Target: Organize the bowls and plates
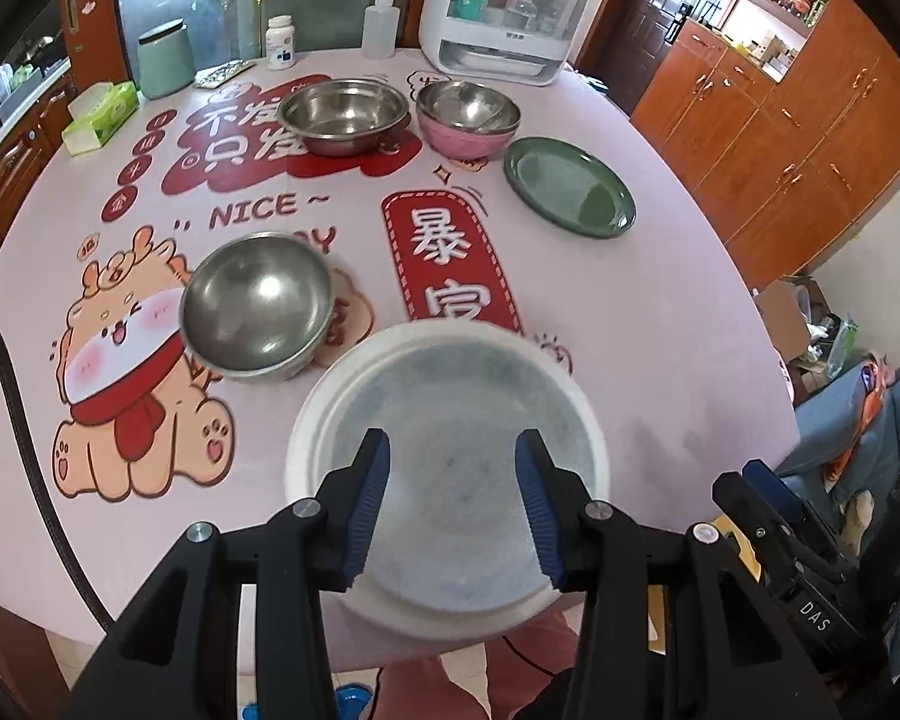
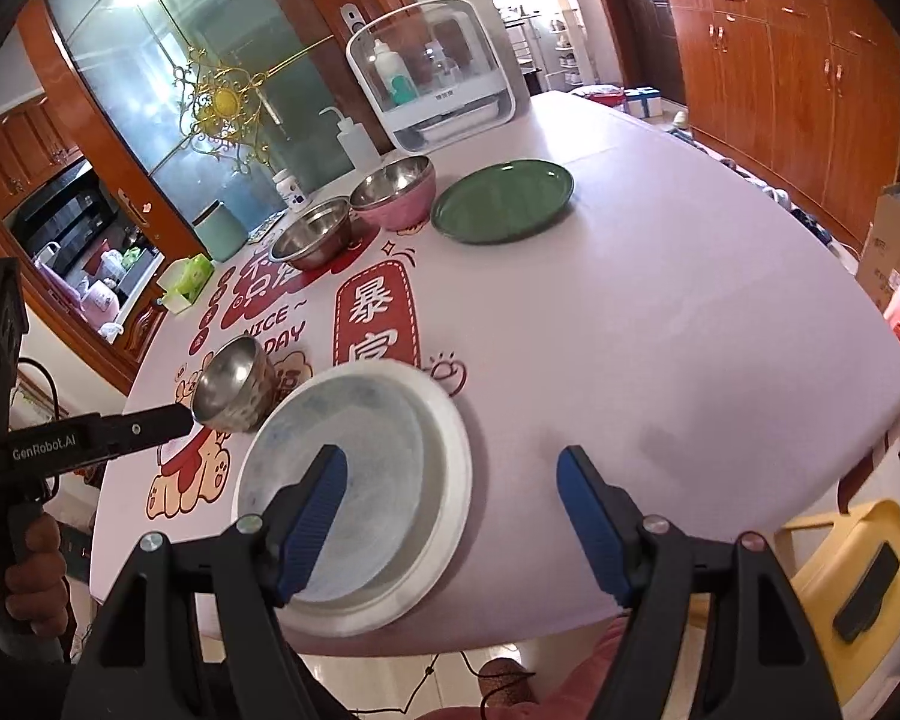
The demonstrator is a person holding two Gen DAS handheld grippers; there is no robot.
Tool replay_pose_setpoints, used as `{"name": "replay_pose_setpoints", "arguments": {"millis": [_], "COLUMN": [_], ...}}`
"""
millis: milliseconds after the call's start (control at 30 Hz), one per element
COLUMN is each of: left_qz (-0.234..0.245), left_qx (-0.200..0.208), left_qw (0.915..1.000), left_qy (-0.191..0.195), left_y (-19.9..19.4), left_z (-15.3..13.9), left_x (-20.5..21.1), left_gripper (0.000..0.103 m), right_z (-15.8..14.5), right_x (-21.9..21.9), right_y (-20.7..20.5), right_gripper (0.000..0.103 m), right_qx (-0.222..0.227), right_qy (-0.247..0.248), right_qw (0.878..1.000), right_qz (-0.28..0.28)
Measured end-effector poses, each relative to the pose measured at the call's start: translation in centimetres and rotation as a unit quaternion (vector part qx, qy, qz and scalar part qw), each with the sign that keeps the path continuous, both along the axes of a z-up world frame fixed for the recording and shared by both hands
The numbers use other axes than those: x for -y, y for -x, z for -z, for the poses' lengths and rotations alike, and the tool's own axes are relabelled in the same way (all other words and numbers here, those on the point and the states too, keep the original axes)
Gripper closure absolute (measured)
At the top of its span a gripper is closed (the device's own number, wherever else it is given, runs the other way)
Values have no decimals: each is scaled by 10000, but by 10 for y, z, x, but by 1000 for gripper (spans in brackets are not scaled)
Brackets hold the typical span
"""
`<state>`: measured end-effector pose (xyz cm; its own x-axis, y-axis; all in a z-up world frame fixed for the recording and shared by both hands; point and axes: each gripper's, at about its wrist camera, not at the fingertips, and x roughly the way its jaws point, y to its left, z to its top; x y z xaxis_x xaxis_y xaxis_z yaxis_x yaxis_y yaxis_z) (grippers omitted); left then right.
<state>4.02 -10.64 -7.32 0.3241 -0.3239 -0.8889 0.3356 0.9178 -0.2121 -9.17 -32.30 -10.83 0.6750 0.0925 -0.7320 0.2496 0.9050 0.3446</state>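
The left gripper (image 1: 450, 504) is hovering above the white plate (image 1: 450, 420), jaws spread, pinching nothing. The right gripper (image 2: 450, 516) is hanging with jaws spread wide and empty, one finger over the plate's right side, the other over bare tablecloth. The plate is lying at the table's (image 2: 690, 330) near edge. A small steel bowl (image 1: 258, 312) is sitting tilted just left of it. The green plate (image 1: 570, 186), pink bowl (image 1: 468, 120) and steel bowl (image 1: 342, 114) are sitting far; the right half is lying open.
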Motion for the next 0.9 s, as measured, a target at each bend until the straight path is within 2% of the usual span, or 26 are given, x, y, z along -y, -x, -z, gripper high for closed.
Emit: {"name": "replay_pose_setpoints", "arguments": {"millis": [500, 900], "left_qz": [-469, -956], "left_qx": [166, 309], "left_qw": [9984, 9949], "left_qy": [279, -120], "left_y": [-33, -61], "left_z": [-21, -14], "left_x": [105, 151], "left_gripper": [61, 61], "right_z": [-25, -25], "right_x": [111, 170], "right_y": [-78, -141], "right_gripper": [30, 30], "right_qx": [86, 11], "right_qy": [24, 155], "right_qw": [9959, 9875], "right_qz": [-901, -1569]}}
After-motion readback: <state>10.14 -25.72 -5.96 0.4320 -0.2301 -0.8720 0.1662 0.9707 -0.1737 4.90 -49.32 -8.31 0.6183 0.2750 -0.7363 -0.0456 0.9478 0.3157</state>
